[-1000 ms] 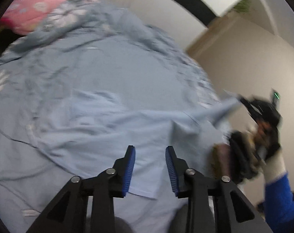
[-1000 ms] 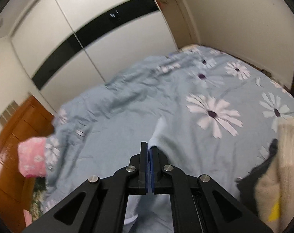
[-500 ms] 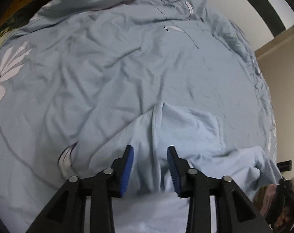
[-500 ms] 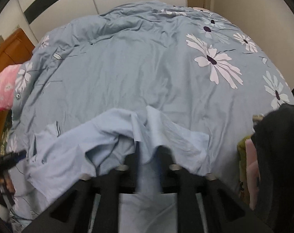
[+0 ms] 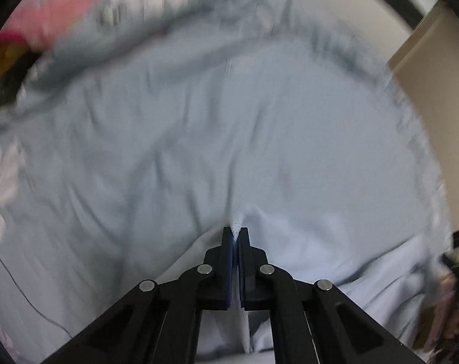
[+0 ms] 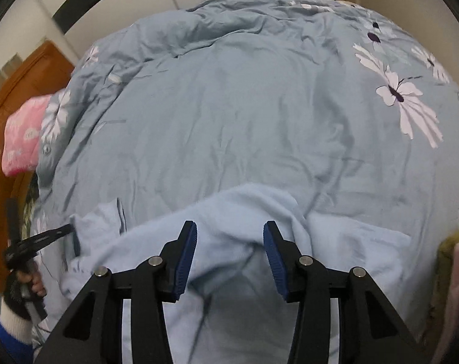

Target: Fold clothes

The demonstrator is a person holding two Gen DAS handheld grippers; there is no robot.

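Garment (image 6: 244, 212) edge may slip from the left gripper (image 5: 236, 236), clamped on a thin pinch, while the right gripper (image 6: 229, 236) jaws are opening, gripping nothing.

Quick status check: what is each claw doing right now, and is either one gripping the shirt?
Left claw: shut on a pinch of the light blue shirt.
Right claw: jaws opening, pads clear of the shirt lying beneath them; holding nothing.

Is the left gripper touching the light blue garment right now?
Touching. The left wrist view shows the left gripper shut, with a pinch of the light blue garment sticking out between its pads.
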